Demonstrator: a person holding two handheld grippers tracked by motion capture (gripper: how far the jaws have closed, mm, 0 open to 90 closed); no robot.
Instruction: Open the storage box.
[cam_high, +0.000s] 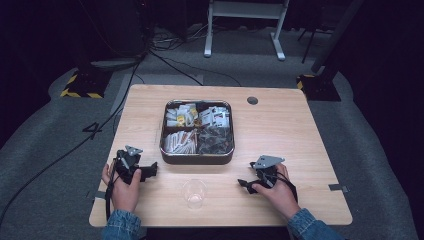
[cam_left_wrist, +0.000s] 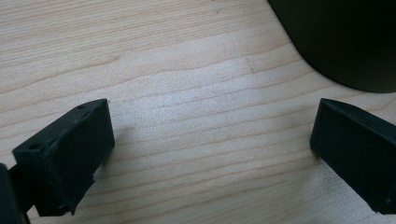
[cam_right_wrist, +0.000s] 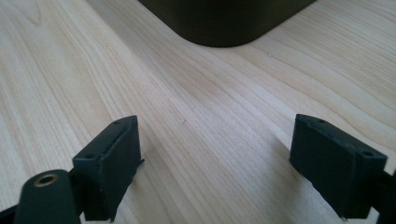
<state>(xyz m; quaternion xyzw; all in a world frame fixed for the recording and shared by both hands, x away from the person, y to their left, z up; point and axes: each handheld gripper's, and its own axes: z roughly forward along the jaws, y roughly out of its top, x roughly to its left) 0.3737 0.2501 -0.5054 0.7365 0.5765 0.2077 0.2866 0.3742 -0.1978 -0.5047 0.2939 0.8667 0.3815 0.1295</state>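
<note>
Clear plastic cup (cam_high: 194, 192): near desk (cam_high: 280, 125) edge, between grippers | light, thin-walled, likely crushable, slippery; take by rim | left gripper (cam_left_wrist: 210, 149): jaws spread, empty | right gripper (cam_right_wrist: 215, 158): jaws spread, empty | tray (cam_high: 197, 158): far of cup

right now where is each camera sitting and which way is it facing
High view: fixed above the person's side, looking forward and down on the table, the tray and clear cup; both hands, denim sleeves, left claw and right claw show.
Left gripper view: rides the left claw, low over the wood; its two black jaws stand apart.
Right gripper view: rides the right claw, also low; jaws apart.
Shared: both gripper views catch a dark rounded corner of the tray.
</note>
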